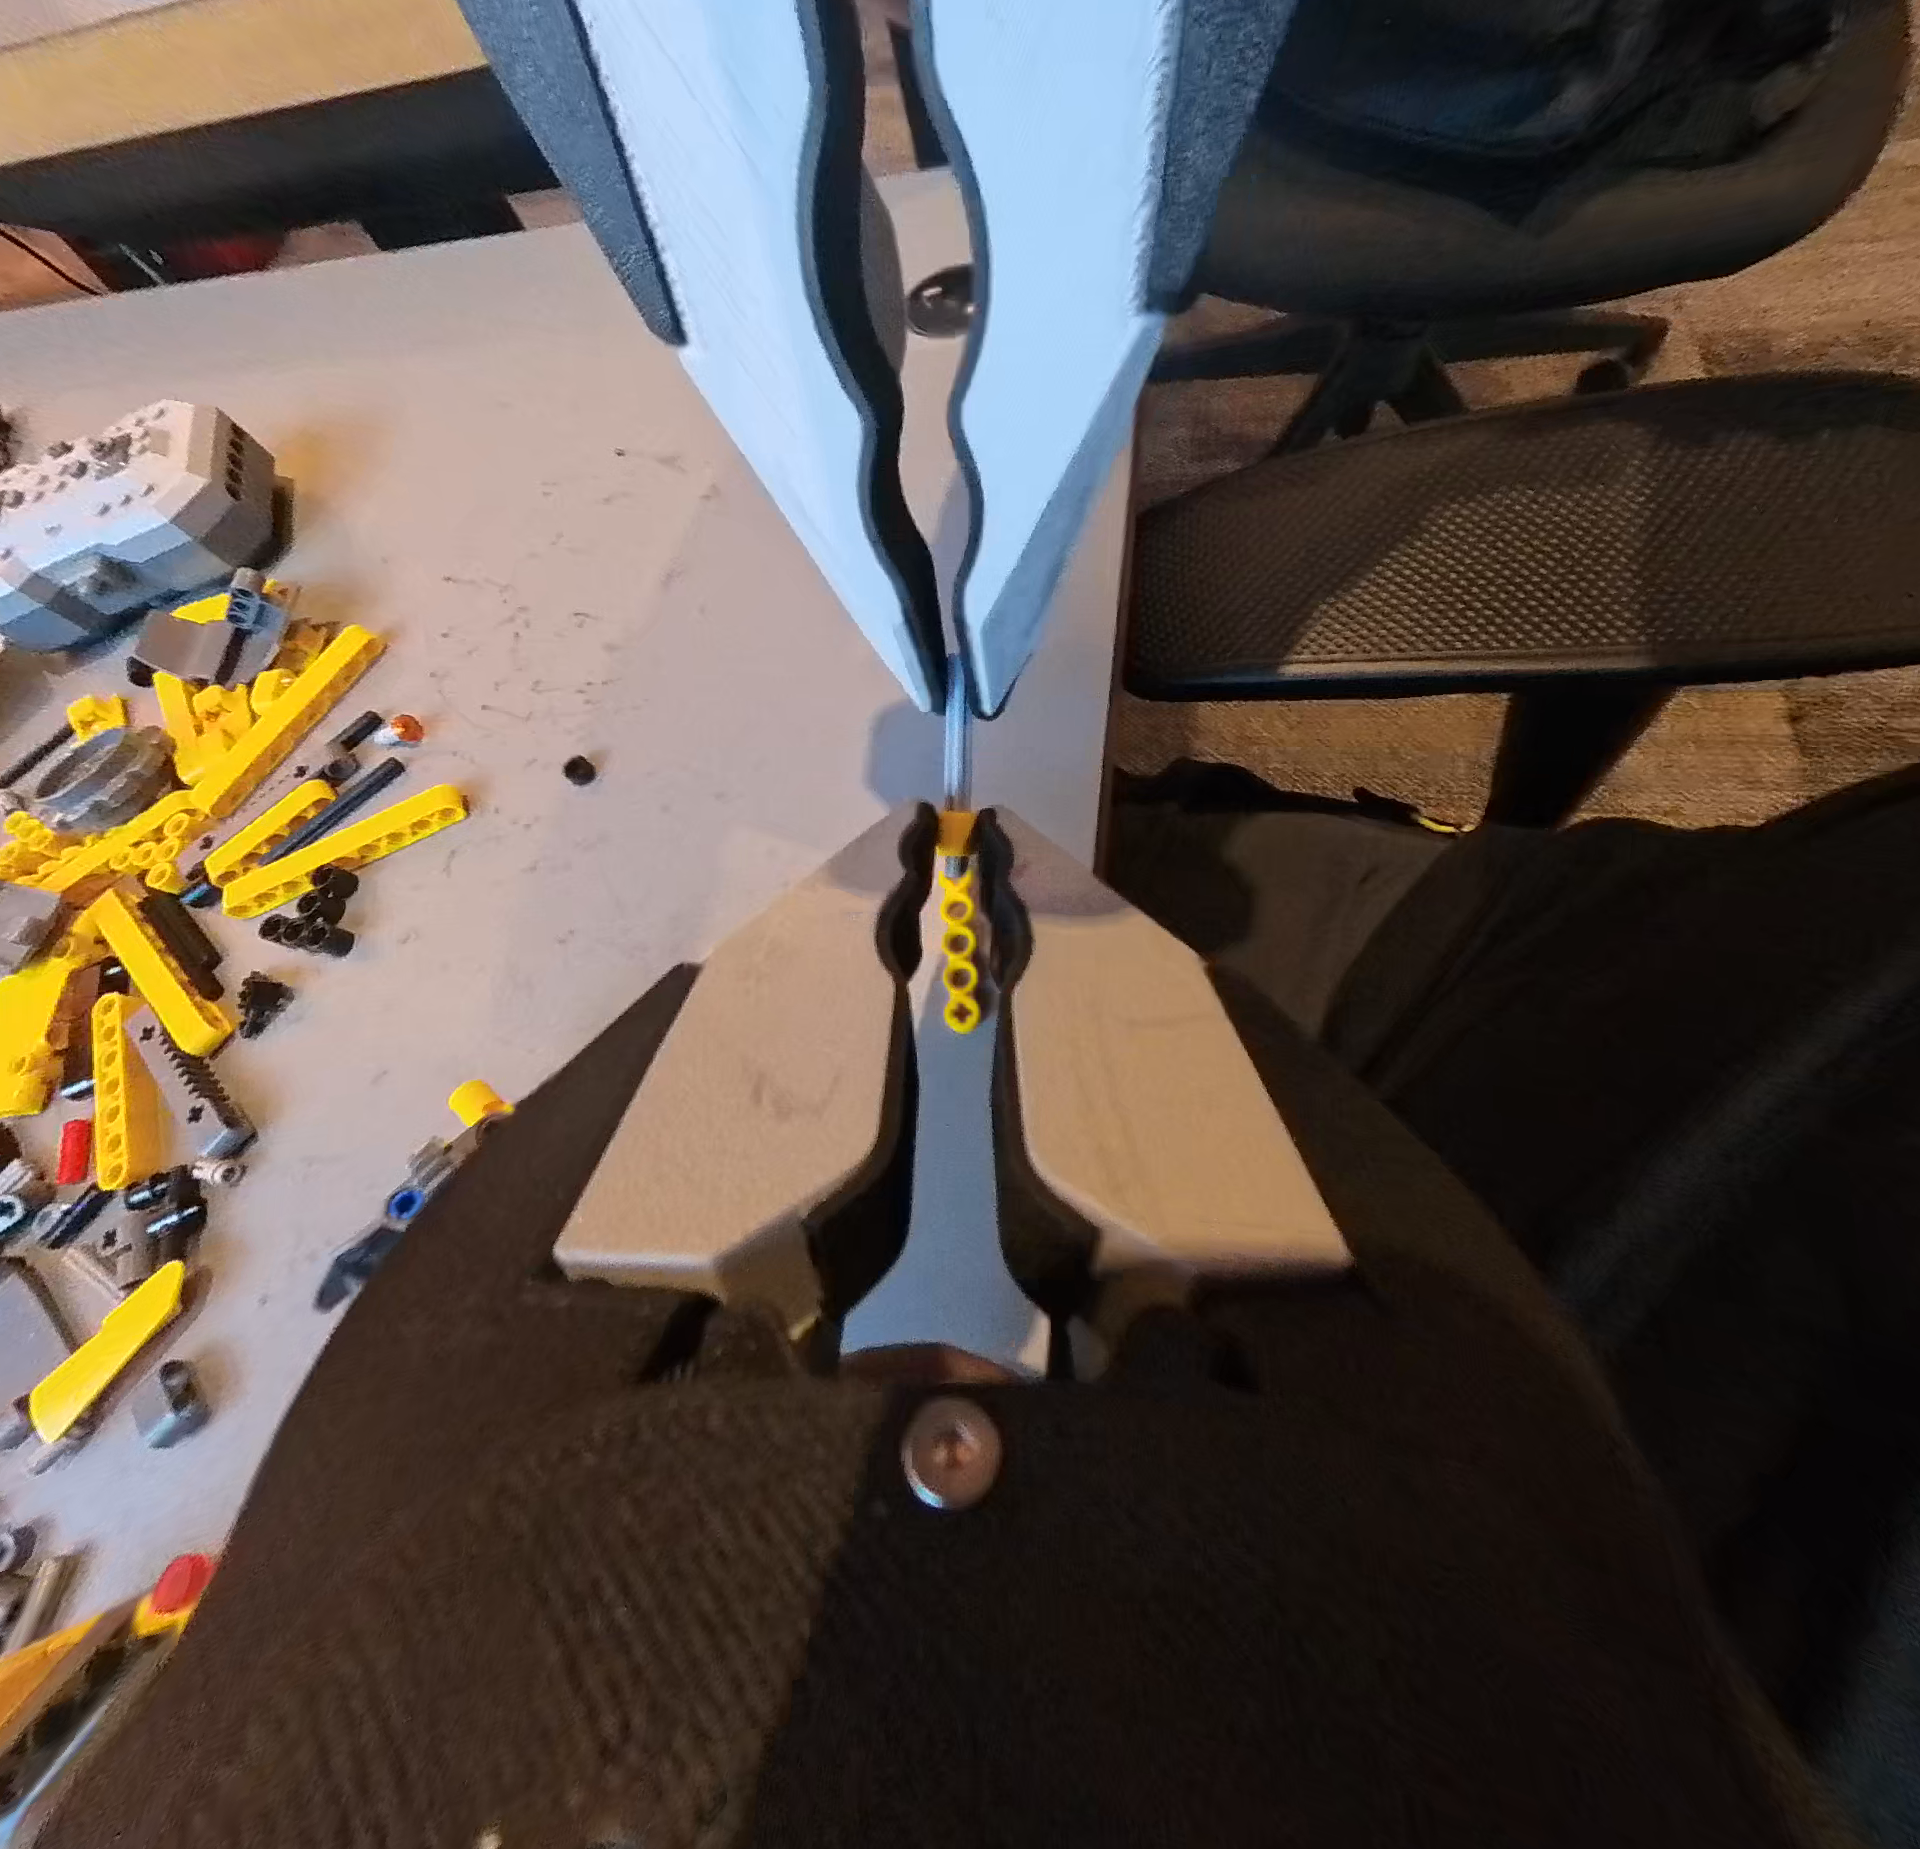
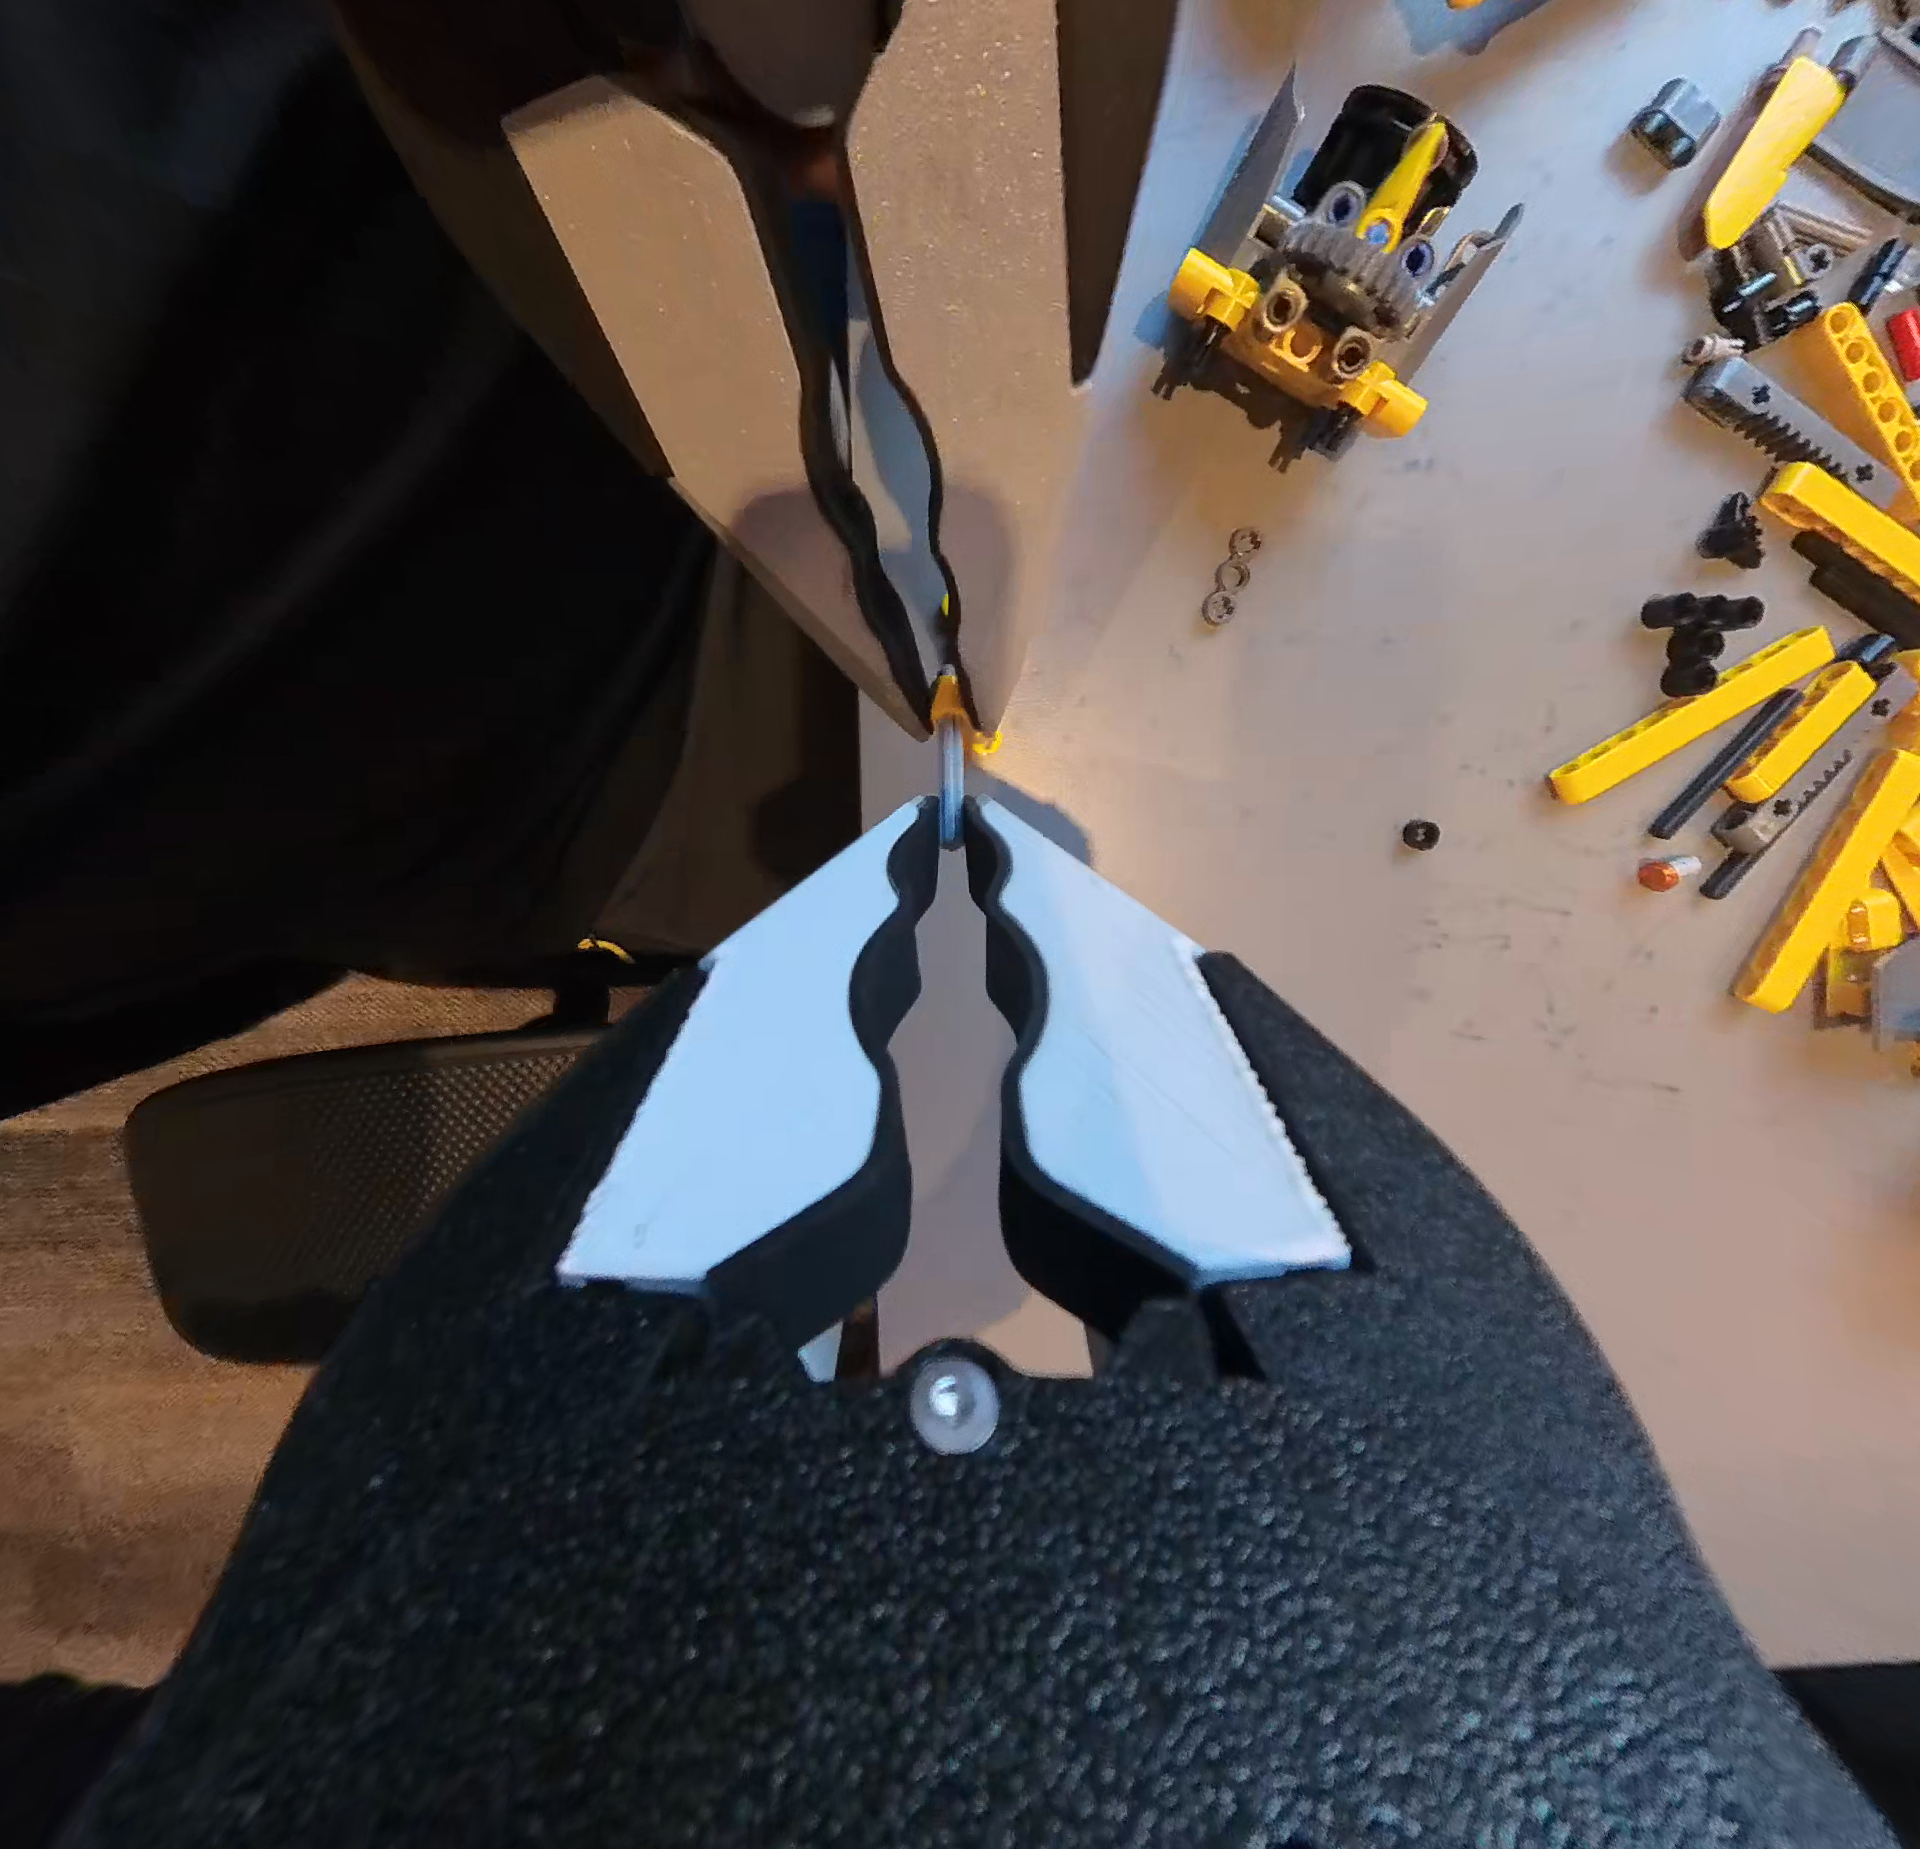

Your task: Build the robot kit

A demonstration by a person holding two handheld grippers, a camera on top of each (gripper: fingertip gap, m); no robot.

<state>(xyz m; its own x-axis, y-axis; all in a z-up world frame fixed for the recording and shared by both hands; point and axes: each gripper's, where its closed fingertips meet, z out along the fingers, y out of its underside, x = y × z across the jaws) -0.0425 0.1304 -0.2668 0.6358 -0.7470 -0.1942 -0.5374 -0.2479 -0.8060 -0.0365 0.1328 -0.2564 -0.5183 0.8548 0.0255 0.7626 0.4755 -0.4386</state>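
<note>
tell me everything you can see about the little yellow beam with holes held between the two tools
The yellow beam is a small, thin plastic strip with a row of round holes and a cross-shaped hole at its near end. The left tool is shut on it above the table's corner. A grey axle sticks out of its far end into the right tool.

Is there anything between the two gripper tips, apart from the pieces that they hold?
Nothing visible. The left gripper clamps a yellow beam, the right gripper clamps a grey pin, and the pin meets the beam's end directly.
</note>
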